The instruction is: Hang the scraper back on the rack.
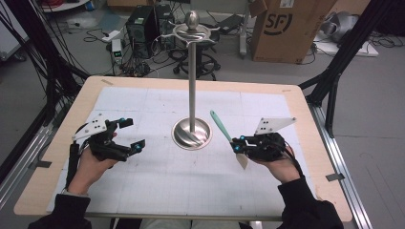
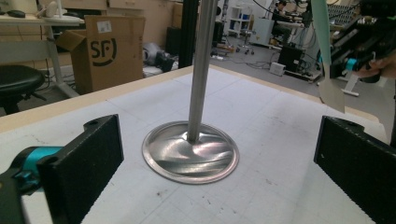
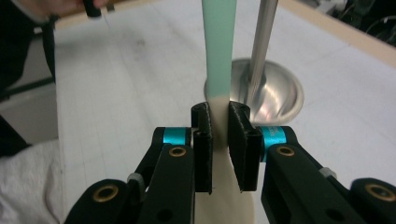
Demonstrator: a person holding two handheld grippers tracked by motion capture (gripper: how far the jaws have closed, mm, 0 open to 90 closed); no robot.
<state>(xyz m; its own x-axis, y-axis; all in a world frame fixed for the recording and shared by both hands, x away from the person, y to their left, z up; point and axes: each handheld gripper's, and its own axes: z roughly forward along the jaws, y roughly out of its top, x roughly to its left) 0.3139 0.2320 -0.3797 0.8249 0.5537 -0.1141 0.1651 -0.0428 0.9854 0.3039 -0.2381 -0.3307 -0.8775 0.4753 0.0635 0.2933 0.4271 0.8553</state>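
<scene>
A tall stand point(image 1: 192, 86) rises from its round base at the middle of the tabletop point(image 1: 143, 191). The left hand-held gripper point(image 1: 129, 138) sits left of the base. To the base's right, the right hand-held gripper point(image 1: 237, 144) clamps a spatula point(image 1: 220, 125), whose handle slants up toward the stand.

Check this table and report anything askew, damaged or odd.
Nothing stands out. The metal stand is upright on the white mat, its hooks bare. The right gripper is shut on the spatula, green handle up and away, pale blade toward the person. The left gripper is open.
</scene>
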